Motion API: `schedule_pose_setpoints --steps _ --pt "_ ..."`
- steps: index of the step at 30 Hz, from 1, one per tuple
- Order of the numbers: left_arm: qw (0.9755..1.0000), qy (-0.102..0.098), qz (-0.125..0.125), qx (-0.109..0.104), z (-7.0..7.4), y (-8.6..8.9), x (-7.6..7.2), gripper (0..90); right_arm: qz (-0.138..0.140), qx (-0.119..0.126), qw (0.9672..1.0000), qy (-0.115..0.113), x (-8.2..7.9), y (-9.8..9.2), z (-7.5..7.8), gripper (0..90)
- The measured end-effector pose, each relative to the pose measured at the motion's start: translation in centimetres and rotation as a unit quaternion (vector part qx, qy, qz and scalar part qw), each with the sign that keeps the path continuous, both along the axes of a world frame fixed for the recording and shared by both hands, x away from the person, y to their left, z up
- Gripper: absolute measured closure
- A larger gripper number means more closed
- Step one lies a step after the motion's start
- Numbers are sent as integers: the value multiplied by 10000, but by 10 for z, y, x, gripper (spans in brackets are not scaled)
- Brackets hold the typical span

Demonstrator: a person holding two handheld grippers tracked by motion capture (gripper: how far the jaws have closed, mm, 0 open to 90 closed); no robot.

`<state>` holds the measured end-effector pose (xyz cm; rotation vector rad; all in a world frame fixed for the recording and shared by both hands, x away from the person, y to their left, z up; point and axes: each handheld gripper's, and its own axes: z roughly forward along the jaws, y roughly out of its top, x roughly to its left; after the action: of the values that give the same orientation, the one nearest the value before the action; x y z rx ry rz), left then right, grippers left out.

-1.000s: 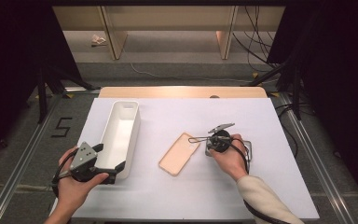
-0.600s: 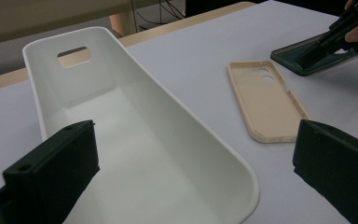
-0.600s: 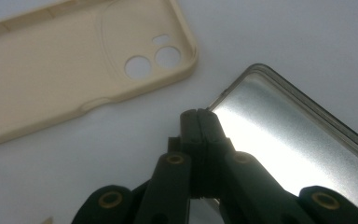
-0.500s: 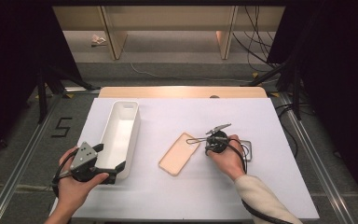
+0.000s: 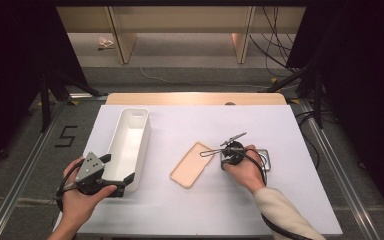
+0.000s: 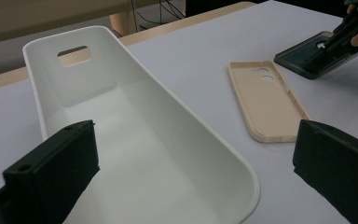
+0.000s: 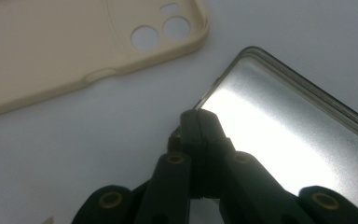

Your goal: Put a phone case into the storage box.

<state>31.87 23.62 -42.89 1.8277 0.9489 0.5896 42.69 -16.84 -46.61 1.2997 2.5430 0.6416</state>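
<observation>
The right hand (image 5: 244, 170) covers most of the dark phone case (image 5: 263, 159); the picture's edge crops its far end.

One legible marking: a single dark numeral "5" (image 5: 68, 136), in blocky strokes, on the grey floor to the left of the white-covered rectangular table (image 5: 300, 200), seen in the high view. No lettering, brand or label can be read on the long white plastic bin (image 5: 143, 131), the beige phone case (image 5: 192, 164) or the dark glossy phone case (image 7: 307, 135).
</observation>
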Motion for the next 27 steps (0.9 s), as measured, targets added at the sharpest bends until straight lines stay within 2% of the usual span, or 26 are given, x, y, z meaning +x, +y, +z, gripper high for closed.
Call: schedule_pose_setpoints --steps 14,22,27 --pt "10000 0 20 -13 0 1 -1 0 284 -246 9979 534 -12 -12 7 900" --pt "10000 11 23 -11 0 1 -1 0 366 -480 9960 664 -25 -31 9 900" --pt "10000 12 30 -13 0 1 -1 0 288 -583 9956 678 -33 -49 11 900"
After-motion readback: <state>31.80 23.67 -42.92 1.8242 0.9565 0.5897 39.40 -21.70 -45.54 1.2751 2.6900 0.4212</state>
